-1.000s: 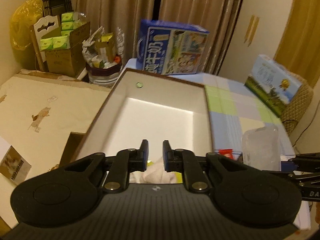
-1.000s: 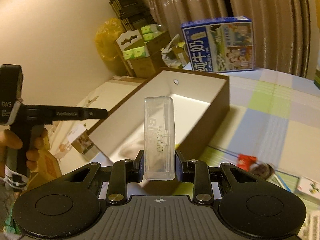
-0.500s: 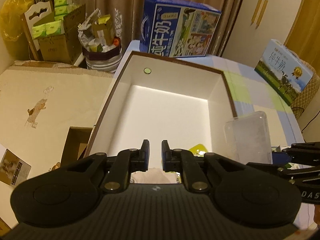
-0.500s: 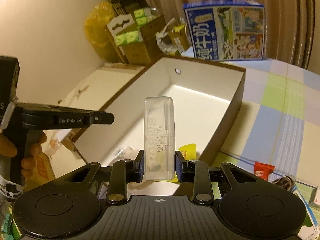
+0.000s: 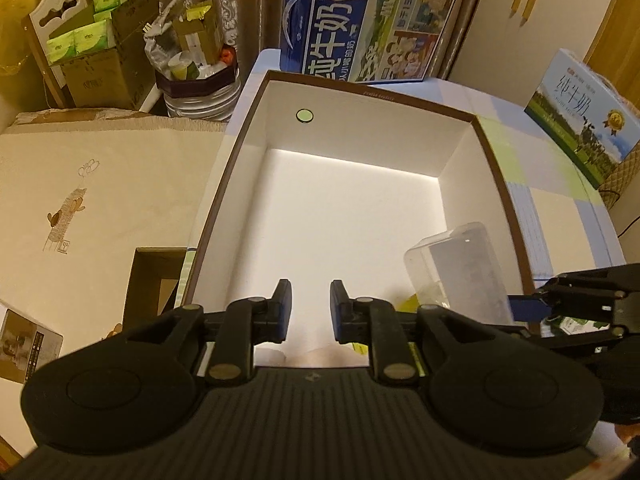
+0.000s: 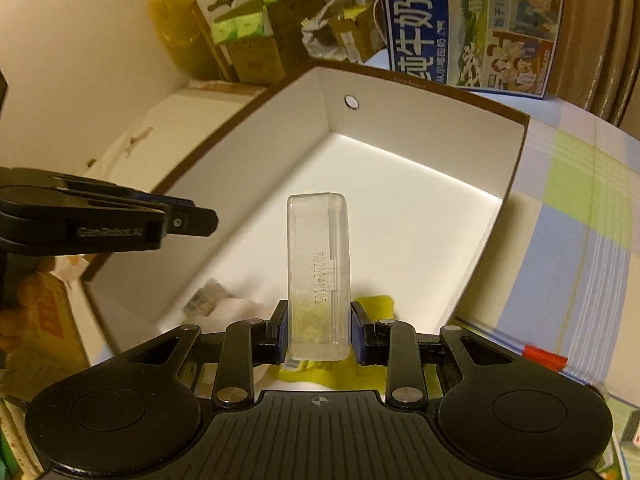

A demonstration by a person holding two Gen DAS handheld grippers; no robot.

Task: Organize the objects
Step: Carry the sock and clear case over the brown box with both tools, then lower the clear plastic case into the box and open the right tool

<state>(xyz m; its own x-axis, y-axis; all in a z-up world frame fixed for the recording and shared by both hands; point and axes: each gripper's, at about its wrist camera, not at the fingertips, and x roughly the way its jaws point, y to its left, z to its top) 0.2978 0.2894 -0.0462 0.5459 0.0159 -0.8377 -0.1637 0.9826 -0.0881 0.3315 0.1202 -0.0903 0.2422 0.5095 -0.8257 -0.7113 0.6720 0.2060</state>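
Above box [image 6: 400, 216], clear case [image 6: 318, 272] stands upright between right fingers [image 6: 358, 332].

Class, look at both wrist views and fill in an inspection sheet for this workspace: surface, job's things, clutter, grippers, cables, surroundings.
Surface: checked tablecloth.
Job's things: open white box; clear plastic case above it; yellow item inside.
Clutter: red packet on the cloth.
Grippers: right gripper shut on the case; left gripper empty, jaws nearly shut.
Cables: nothing seen.
Surroundings: blue milk carton, curtains, cardboard boxes.
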